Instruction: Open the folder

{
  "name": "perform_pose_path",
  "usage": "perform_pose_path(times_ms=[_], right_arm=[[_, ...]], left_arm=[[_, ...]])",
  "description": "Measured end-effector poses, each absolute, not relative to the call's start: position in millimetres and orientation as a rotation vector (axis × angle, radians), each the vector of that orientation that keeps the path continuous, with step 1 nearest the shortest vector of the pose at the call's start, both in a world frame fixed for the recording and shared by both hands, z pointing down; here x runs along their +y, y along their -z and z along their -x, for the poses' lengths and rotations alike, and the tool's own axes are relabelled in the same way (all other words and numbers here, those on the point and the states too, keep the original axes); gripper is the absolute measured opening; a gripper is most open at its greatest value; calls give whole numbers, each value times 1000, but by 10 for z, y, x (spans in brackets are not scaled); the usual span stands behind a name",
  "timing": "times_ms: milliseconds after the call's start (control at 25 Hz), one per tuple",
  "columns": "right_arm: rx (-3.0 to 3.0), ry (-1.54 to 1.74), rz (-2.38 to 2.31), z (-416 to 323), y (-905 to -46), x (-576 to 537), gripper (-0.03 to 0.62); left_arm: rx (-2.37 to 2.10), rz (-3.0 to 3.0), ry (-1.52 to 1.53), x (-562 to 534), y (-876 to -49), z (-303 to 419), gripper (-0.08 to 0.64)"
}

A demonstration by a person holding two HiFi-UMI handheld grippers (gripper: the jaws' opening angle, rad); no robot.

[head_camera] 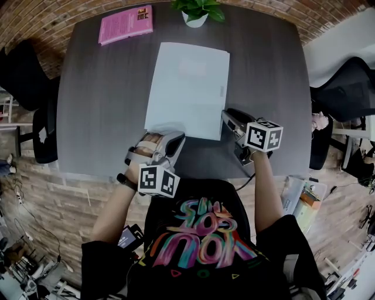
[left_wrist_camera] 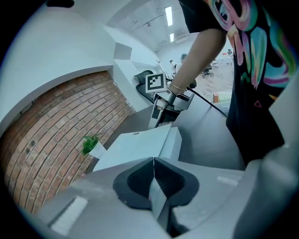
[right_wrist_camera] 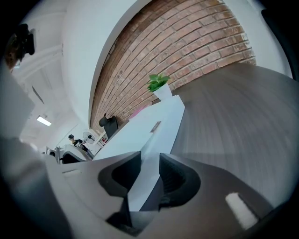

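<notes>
A white folder [head_camera: 187, 88] lies closed on the dark grey table [head_camera: 99, 117], its long side running away from me. At its near left corner my left gripper [head_camera: 166, 136] is shut on a thin pale sheet, the folder's cover edge; in the left gripper view the pads [left_wrist_camera: 153, 168] meet on that sheet. My right gripper [head_camera: 229, 117] sits at the near right corner. In the right gripper view the folder [right_wrist_camera: 149, 126] runs between its jaws [right_wrist_camera: 149, 170] and fills the gap, so they grip the thick corner. The left gripper view also shows the folder [left_wrist_camera: 135, 144] and the right gripper [left_wrist_camera: 161, 109] beyond it.
A pink book [head_camera: 126, 24] lies at the table's far left and a potted plant [head_camera: 198, 12] stands at the far edge. Black office chairs stand at the left [head_camera: 29, 76] and the right [head_camera: 343, 91] of the table. Both grippers are close to the near table edge.
</notes>
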State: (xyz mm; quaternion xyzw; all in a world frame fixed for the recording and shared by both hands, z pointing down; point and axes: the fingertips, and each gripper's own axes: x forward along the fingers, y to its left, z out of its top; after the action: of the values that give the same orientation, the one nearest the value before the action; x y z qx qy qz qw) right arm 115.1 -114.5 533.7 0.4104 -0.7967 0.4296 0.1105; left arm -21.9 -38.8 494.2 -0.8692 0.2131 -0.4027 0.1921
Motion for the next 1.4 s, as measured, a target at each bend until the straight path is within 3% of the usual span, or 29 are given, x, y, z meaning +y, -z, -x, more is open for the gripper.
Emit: perform_pose_path(times_ms=[200,320,480,960,1080,1200,1400], right_arm=[[-2338,-1256,-1190,-1143,-5332,-1155,129],[-2338,-1257,-1187,-1129,-5330,-1156,129],[-2344,-1263,-1187,-1126,-5331,-1148,129],[-2356,-1276,-1164,-1128,-5345,-1155,129],[-2357,-1281,-1157,-1117,-5350,-1156,129],[-2361,-1283,-1153,-1127,-5344,-1149,129],[-2365,-1301,-1152,-1148,-5349,-1149,129]], left_arm=[[617,2376,1155,-400,-4978,231,17],[654,2313,1214,-463,-5079,258,129],[619,2270,1276,-505,-5159,258,179],[502,2119,1253,-494,-5159,259,172],[486,2121,1284,-552,-5133,269,231],[437,2103,1304,-565,-5130,232,245],[494,2188,1333,-567,-5172,251,180]])
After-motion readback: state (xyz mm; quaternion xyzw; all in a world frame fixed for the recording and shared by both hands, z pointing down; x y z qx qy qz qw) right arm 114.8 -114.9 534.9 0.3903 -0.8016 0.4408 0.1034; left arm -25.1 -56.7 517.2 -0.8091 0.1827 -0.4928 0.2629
